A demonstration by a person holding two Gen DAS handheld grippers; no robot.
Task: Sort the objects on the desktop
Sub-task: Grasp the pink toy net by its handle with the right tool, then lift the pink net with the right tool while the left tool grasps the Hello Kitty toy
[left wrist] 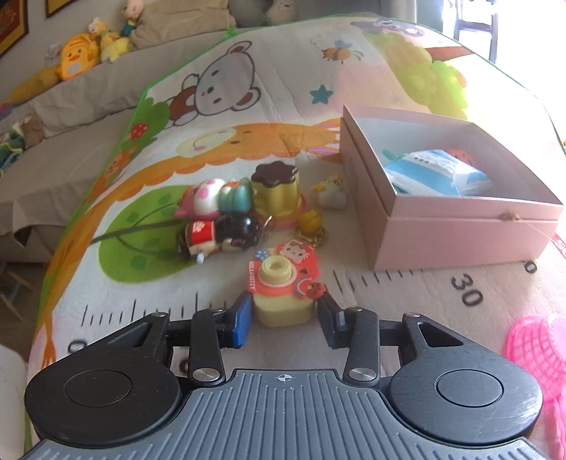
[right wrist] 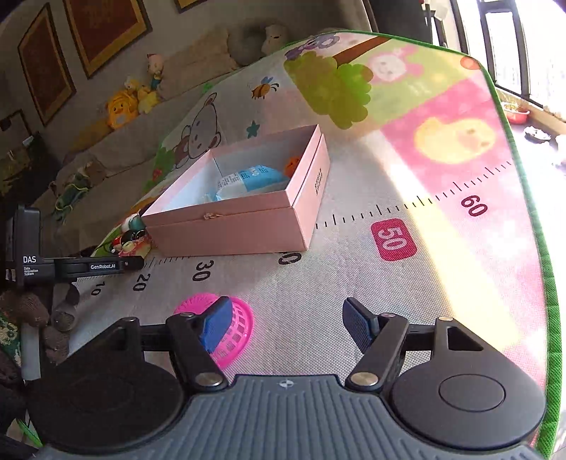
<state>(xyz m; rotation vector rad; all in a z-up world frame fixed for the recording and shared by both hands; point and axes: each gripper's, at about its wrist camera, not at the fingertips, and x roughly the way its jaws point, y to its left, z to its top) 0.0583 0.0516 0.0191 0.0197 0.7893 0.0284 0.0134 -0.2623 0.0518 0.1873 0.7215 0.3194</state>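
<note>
A toy camera (left wrist: 283, 290), yellow-bodied with an orange face printed "HELLO KITTY", sits at lower centre of the left wrist view on a cartoon play mat (left wrist: 212, 141), flanked by the blue-padded fingers of the left gripper (left wrist: 286, 315), whose jaws stand apart on either side of it, the left pad just beside its body and the right one near its corner, with contact not clear. Just above it in the frame lies a cluster of small toys: a black-haired doll in red (left wrist: 219, 237), a pink pig figure (left wrist: 201, 198), a yellow pudding toy with a brown top (left wrist: 276, 187), a yellow keychain charm (left wrist: 311, 223) and a small white figure (left wrist: 329, 193). To the right stands an open pink box (left wrist: 442, 226) holding a blue and white packet (left wrist: 435, 173). In the right wrist view the right gripper (right wrist: 284, 325) hangs spread wide and holding nothing above the mat, its left finger in front of a pink plastic basket (right wrist: 233, 332) at lower left. The other tool, at mid-left of that frame, carries the labels "DAS Data Acquisition System" and "GenRobot.AI". The mat's printed ruler shows 10, 20, 30, 50 and 60, beside a bear, a bee and a yellow chick. Behind, at upper left, a grey sofa (right wrist: 116, 148) holds yellow plush toys (right wrist: 122, 106) beneath framed pictures (right wrist: 102, 28); windows glare at upper right.
</note>
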